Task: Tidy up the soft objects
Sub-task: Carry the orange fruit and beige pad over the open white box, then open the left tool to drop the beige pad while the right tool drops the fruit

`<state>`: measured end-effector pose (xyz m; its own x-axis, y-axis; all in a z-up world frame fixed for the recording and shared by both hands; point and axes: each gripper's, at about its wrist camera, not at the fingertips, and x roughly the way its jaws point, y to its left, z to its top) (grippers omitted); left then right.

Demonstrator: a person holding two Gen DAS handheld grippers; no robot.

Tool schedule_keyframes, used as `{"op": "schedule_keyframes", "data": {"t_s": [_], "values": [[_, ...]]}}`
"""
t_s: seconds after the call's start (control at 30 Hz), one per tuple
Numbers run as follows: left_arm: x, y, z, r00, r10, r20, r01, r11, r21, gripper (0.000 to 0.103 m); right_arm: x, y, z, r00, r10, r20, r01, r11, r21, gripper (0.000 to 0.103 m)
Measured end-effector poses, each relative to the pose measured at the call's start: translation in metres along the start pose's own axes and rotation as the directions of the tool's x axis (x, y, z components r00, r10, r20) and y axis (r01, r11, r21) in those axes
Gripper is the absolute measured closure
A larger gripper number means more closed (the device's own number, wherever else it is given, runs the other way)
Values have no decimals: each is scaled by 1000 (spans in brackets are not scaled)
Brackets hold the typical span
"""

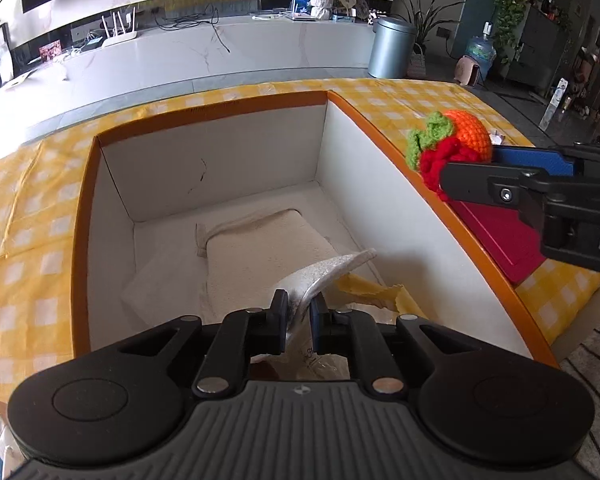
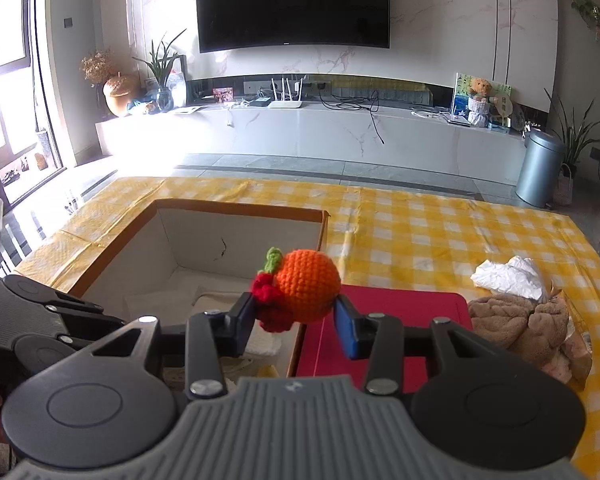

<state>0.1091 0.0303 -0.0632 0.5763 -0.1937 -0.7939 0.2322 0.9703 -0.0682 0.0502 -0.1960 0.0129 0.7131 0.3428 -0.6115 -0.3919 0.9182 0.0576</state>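
The toy fruit (image 2: 308,292) squeezed between the right gripper's (image 2: 296,320) jaws is knitted yarn, bumpy and fuzzy. Its pads (image 2: 346,330) look like smooth blue rubber on matt black plastic with shiny metal pins. Between the left gripper's (image 1: 300,314) jaws sits a grainy white cloth (image 1: 328,272). Ahead of them, the box (image 1: 220,168) has smooth, dull white cardboard walls, and a soft towel (image 1: 260,248) lies on its floor. Right of the right jaws lies a fluffy brown cloth (image 2: 520,324) and crinkled white paper (image 2: 508,276). The checked tablecloth (image 2: 420,232) looks thin and creased.
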Motion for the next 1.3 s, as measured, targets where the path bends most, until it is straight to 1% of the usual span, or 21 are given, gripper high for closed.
{"op": "schedule_keyframes", "data": {"t_s": [0.1,0.23,0.33,0.37,0.4,0.43,0.47,0.5,0.53,0.6,0.67,0.73,0.87,0.93,1.0,1.07,1.13,1.17,1.2,1.23,1.3], "values": [[14,-6,9,995,97,-18,-96,994,43,92,-1,4,0,1000,17,-3,-17,1000,-7,60],[19,-2,23,986,165,-21,-166,986,-16,93,-6,6,0,999,35,9,-35,999,-20,60],[25,7,26,985,171,-30,-172,985,-26,93,-7,3,-1,999,32,7,-32,999,-6,60],[27,9,25,988,144,-53,-146,989,-30,92,-6,2,-1,1000,30,5,-30,1000,1,60],[28,11,23,992,99,-77,-101,995,-24,88,-6,1,-2,1000,30,2,-30,1000,6,60],[28,11,21,993,54,-107,-55,998,-4,75,-5,0,-2,1000,29,0,-29,1000,9,60],[28,10,19,991,-1,-136,2,1000,12,67,-5,-1,-2,1000,27,0,-27,1000,12,60],[23,10,15,990,-38,-136,39,999,8,52,-5,-1,-2,1000,26,-1,-26,1000,12,60],[17,10,13,991,-57,-120,58,998,1,39,-5,-2,-2,1000,25,-3,-25,1000,10,60],[3,10,9,995,-73,-69,73,997,-11,29,-4,-4,-2,1000,23,-7,-23,1000,16,60],[-15,10,7,997,-74,-6,74,997,-14,24,-4,-7,-2,999,29,-14,-29,999,29,60],[-30,11,7,995,-87,41,87,996,-10,20,-6,-5,-2,999,31,-10,-30,999,26,60],[-62,25,10,981,-139,134,146,988,-49,19,-6,-3,-2,999,34,-19,-34,999,12,60],[-73,31,13,972,-153,180,168,983,-72,18,-2,-3,-2,998,40,-54,-38,999,27,60],[-78,37,21,964,-148,222,175,979,-108,17,1,-2,0,995,40,-88,-38,999,21,60],[-78,41,24,962,-143,234,176,976,-129,17,6,6,3,990,52,-133,-56,998,-33,60],[-77,41,24,966,-148,212,170,982,-88,17,11,18,6,979,78,-188,-102,987,-123,60],[-74,39,23,968,-138,211,154,986,-62,17,12,23,9,975,83,-205,-115,983,-147,64],[-73,39,22,969,-120,218,134,989,-54,17,14,27,11,973,82,-218,-120,979,-166,78],[-72,39,20,970,-86,227,102,993,-60,17,18,34,14,968,71,-240,-121,973,-199,84],[-70,42,20,974,-34,225,54,995,-82,17,25,45,18,963,26,-266,-98,960,-261,86]]}}
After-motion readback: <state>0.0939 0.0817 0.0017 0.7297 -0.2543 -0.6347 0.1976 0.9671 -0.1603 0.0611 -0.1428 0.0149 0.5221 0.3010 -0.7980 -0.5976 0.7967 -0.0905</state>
